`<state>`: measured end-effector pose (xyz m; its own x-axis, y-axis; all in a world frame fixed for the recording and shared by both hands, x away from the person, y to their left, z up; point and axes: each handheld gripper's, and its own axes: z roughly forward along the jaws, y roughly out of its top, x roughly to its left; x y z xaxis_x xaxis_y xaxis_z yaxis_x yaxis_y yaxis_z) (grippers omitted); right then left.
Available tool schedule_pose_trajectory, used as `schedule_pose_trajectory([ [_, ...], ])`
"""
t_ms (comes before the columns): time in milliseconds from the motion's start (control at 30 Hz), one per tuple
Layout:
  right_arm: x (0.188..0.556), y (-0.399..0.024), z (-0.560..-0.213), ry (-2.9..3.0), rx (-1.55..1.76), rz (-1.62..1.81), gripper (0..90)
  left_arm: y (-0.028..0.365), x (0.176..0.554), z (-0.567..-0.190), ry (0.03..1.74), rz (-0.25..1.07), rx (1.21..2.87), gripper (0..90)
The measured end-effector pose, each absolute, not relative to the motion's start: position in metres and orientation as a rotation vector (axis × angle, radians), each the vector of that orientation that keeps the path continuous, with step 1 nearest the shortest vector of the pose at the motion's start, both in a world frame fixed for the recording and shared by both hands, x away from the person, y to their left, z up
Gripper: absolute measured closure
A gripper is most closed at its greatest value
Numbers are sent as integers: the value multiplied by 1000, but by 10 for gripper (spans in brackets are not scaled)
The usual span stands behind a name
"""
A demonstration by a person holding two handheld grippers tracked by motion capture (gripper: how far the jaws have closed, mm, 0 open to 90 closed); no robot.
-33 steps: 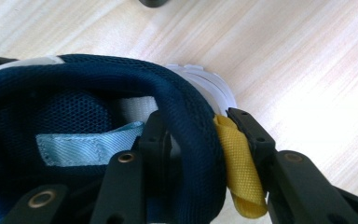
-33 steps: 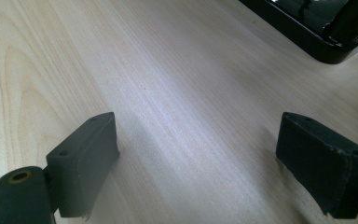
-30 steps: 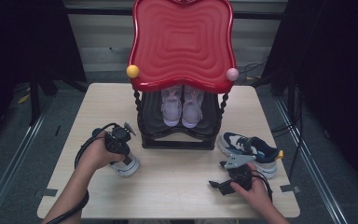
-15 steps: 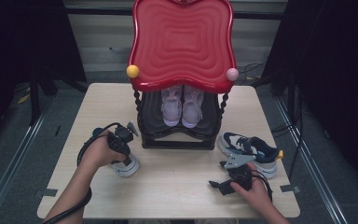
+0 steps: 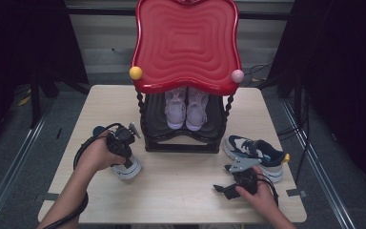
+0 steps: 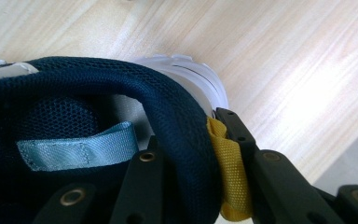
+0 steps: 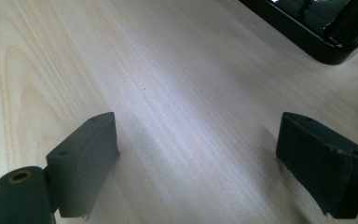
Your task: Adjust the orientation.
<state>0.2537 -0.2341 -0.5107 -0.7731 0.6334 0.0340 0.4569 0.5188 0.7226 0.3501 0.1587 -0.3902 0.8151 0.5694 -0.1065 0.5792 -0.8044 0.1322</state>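
A navy, white and yellow sneaker [image 5: 129,169] lies on the left of the wooden table [image 5: 186,191]. My left gripper [image 5: 119,143] comes down on its heel. In the left gripper view the two black jaws straddle the padded navy collar [image 6: 177,107], one inside the shoe and one outside against the yellow pull tab [image 6: 230,172]. The jaws have just been closing and now pinch the collar. Its matching sneaker [image 5: 255,152] sits at the right. Just in front of it my right gripper [image 5: 221,188] rests low over bare wood, its jaws [image 7: 198,140] wide apart with nothing between them.
A shoe rack with a glossy red wavy top [image 5: 186,43] and a black lower shelf [image 5: 181,143] stands at the table's back centre. A pale lilac pair of sneakers [image 5: 186,109] sits on that shelf. Dark floor and cables surround the table.
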Motion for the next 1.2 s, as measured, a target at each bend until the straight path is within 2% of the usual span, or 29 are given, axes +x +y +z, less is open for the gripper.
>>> schedule_pose_trajectory([
  [700,254,-234,-511,2525,919,1099,121,162,344,-332,879,-89,2861,730],
  [1200,254,-234,-511,2527,919,1097,121,164,342,-268,829,21,2899,729],
])
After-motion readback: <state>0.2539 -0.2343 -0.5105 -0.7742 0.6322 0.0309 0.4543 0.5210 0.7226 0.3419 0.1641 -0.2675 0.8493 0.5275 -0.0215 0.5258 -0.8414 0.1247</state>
